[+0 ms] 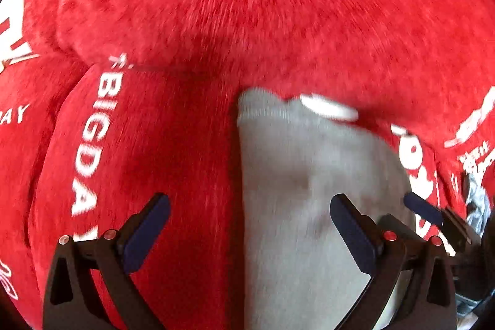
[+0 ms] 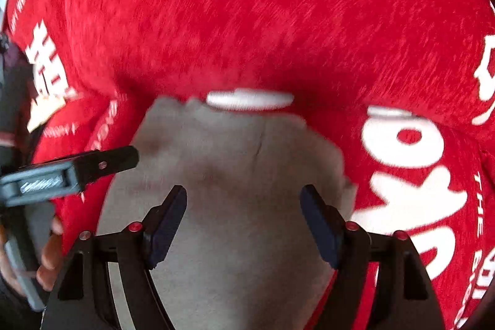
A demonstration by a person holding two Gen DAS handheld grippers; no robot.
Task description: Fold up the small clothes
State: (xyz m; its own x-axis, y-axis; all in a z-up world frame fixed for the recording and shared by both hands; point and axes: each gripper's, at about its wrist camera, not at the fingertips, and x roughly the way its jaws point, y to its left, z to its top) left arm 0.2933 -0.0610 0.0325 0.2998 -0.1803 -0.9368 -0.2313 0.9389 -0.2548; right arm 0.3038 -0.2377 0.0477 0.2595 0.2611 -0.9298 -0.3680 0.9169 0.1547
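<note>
A small grey garment [image 1: 294, 169], perhaps a sock with a ribbed edge at its far end, lies flat on a red fleece cloth [image 1: 247, 5] printed with white lettering. My left gripper [image 1: 250, 215] hangs open just above it. The left finger is over the red cloth and the right finger over the grey fabric's left part. In the right wrist view my right gripper [image 2: 244, 206] is open too, with both fingers above the grey garment [image 2: 235, 150] and nothing pinched. Both views are blurred.
The red cloth [image 2: 247, 5] fills both views, bulging in soft folds behind the garment. One finger [image 1: 423, 207] of the right gripper shows at the garment's right edge. At the left of the right wrist view are a left gripper finger [image 2: 102, 163] and the person's hand [image 2: 49, 255].
</note>
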